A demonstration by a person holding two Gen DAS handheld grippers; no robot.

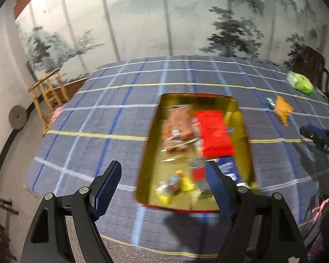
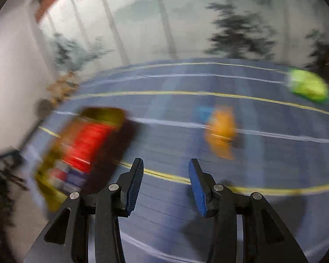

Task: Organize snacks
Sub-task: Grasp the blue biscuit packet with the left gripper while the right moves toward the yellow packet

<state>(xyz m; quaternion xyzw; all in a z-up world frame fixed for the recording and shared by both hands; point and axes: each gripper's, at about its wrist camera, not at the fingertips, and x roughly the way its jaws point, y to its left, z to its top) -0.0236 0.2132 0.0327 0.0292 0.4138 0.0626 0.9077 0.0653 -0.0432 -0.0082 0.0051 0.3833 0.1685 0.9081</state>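
A gold tin [image 1: 150, 153] with a red outer rim sits on the blue checked tablecloth [image 1: 98, 118]. It holds several snacks, among them a red packet [image 1: 215, 133]. My left gripper [image 1: 164, 173] is open and empty, above the tin's near left part. An orange packet [image 1: 283, 109], a small teal packet [image 1: 270, 103] and a green packet [image 1: 300, 82] lie on the cloth at the right. In the blurred right wrist view my right gripper [image 2: 165, 164] is open and empty above the cloth, with the orange packet [image 2: 221, 129] ahead, the green packet [image 2: 309, 85] far right and the tin [image 2: 111, 115] at the left.
A bamboo rack [image 1: 48, 96] stands beyond the table's left edge. A dark wooden chair [image 1: 313, 63] stands behind the far right corner. The painted wall screen [image 1: 164, 17] runs behind the table. The right gripper's tip [image 1: 318, 138] shows at the right edge of the left wrist view.
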